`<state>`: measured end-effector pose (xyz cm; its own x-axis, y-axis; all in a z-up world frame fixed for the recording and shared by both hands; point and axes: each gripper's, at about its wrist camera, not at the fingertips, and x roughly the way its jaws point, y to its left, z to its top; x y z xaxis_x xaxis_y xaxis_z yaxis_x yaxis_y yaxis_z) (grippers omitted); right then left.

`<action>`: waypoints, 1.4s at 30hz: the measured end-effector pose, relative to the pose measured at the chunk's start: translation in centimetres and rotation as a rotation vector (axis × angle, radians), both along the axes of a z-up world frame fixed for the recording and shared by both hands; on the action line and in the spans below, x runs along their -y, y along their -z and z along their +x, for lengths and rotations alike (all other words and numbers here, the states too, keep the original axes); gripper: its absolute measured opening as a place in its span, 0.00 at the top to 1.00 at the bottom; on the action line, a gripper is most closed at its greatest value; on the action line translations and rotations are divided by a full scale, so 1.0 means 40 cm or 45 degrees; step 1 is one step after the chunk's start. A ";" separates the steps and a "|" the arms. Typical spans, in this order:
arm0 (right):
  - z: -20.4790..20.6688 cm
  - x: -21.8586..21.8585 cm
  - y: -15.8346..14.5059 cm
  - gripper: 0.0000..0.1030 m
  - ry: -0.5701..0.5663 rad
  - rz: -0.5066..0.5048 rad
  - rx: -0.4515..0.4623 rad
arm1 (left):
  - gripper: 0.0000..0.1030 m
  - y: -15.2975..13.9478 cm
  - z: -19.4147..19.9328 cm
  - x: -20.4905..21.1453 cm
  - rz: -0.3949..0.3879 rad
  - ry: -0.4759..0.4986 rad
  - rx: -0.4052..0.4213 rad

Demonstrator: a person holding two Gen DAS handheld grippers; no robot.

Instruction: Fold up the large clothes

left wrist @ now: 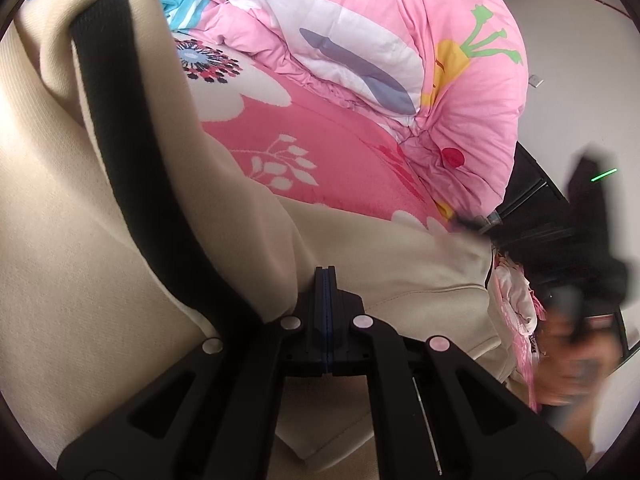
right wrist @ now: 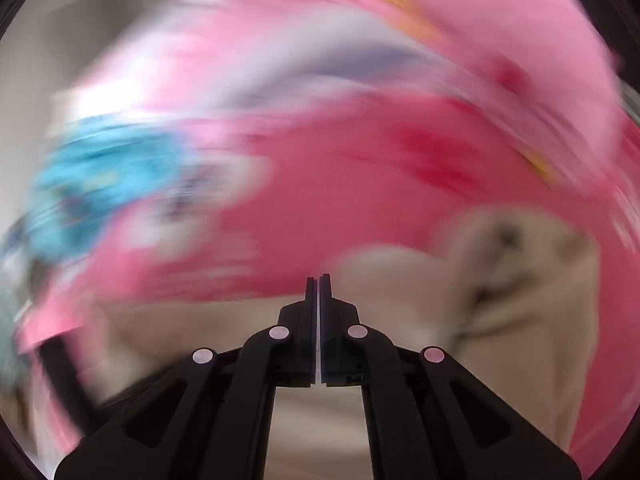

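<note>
Left gripper [left wrist: 327,276]: black two-finger tongs, blue-lined pads pressed together right at a fold of the cream knit garment with a black stripe [left wrist: 100,200]; whether cloth is caught between them, I cannot tell.
Right gripper [right wrist: 319,284]: black fingers drawn nearly flat together, only a thin bright slit between them; nothing visibly pinched, though cream cloth lies just beyond the tips.
Garment: spread on the pink floral bedsheet [left wrist: 328,160], filling the left and lower part of the left wrist view, black stripe running diagonally across it.
Left view only: sharp detail here, with a puffy pink quilt with white and grey patches [left wrist: 400,52] heaped beyond the garment, blue striped fabric [left wrist: 188,4] at the top, and the other gripper as a dark blur at the right edge.
Right view only: heavily smeared, pink and blue streaks everywhere; a bunched cream lump of the garment shows at the right, details unreadable.
</note>
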<state>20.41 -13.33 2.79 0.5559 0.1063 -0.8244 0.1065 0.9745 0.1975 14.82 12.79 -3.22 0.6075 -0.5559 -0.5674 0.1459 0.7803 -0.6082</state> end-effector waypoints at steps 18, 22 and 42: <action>-0.119 0.106 -0.062 0.69 0.211 0.177 0.315 | 0.98 -0.001 0.004 -0.002 -0.011 0.011 0.004; -0.116 -0.075 -0.031 0.69 -0.205 0.198 0.269 | 0.98 0.000 0.009 -0.007 -0.037 0.013 -0.015; -0.176 -0.206 0.089 0.68 -0.337 -0.118 0.295 | 0.98 0.003 0.059 -0.284 -0.116 -0.713 -0.148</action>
